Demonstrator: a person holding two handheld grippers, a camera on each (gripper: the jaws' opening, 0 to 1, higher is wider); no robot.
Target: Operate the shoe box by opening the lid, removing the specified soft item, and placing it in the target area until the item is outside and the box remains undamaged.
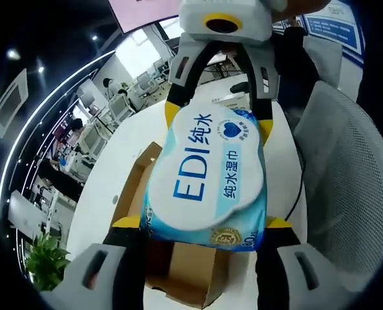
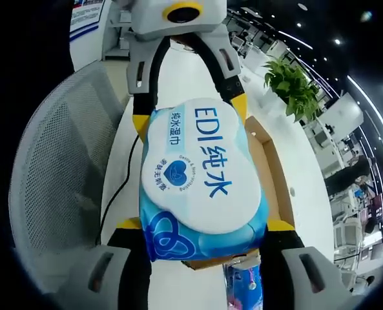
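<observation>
Soft blue-and-white wipes pack (image 1: 207, 181) is gripped at both ends by left tongs (image 1: 204, 223) and right tongs (image 2: 204, 226), above the open brown cardboard box (image 1: 178, 271). Next, it should be set on the white tabletop (image 1: 107, 194).

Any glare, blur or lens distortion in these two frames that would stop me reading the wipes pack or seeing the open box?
Left gripper view: the wipes pack is sharp, print legible; bright windows wash out the upper background; fisheye bends the table edge. Right gripper view: pack evenly lit, no glare on its label; the mesh chair curves from distortion; the cardboard box is mostly hidden behind the pack.
</observation>
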